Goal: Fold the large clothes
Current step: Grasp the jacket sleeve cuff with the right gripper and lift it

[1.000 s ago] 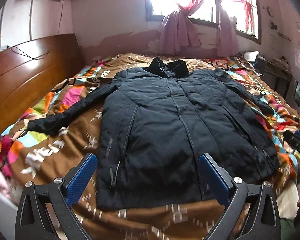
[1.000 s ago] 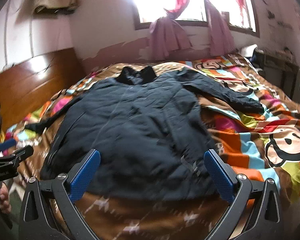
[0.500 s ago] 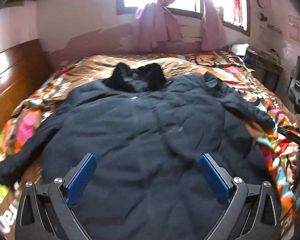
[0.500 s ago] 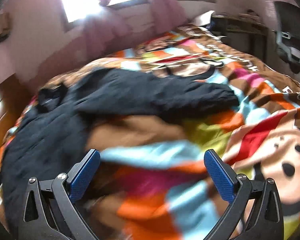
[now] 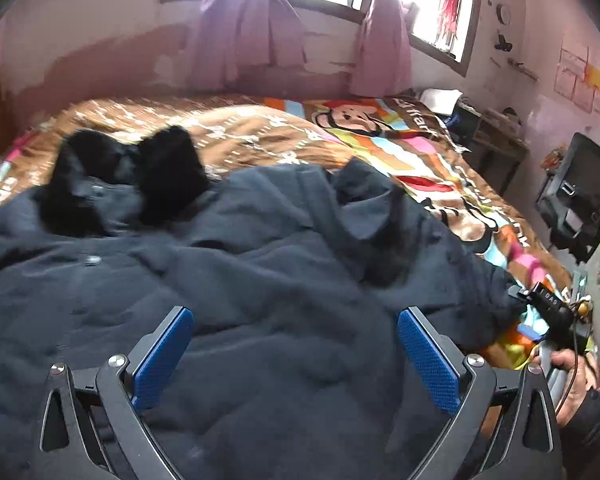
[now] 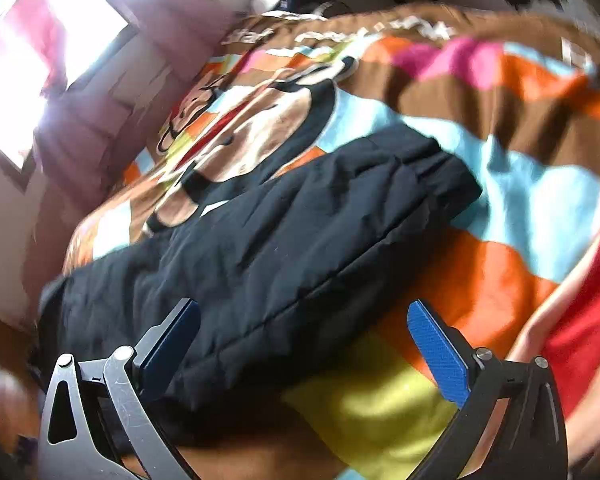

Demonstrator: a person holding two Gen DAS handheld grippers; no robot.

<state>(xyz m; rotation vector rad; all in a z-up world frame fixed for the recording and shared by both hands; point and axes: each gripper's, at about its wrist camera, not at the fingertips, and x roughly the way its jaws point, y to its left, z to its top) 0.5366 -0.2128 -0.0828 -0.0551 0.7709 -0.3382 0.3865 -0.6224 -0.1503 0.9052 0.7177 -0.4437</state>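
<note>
The dark padded jacket (image 5: 236, 304) lies spread flat on the bed (image 5: 384, 148), over a bright patterned blanket (image 6: 500, 184), collar at the far end near the window. The left gripper (image 5: 296, 354) hangs low over the jacket's body, jaws spread wide and holding nothing. The right gripper (image 6: 304, 338) is out at the right side, jaws likewise released, with the right sleeve (image 6: 284, 224) lying between and just beyond its blue pads (image 6: 438, 344); the cuff points away to the far right.

The step in hand looks like folding that sleeve in across the chest. To do it well, the right gripper should come down on the sleeve close to the cuff and pinch through both layers of the padding, since thick quilted fabric tends to slip out of a shallow bite. The left gripper would do best pressing near the shoulder seam so the body does not drag along. Lift only a little, then carry the cuff leftward and lay it flat.
</note>
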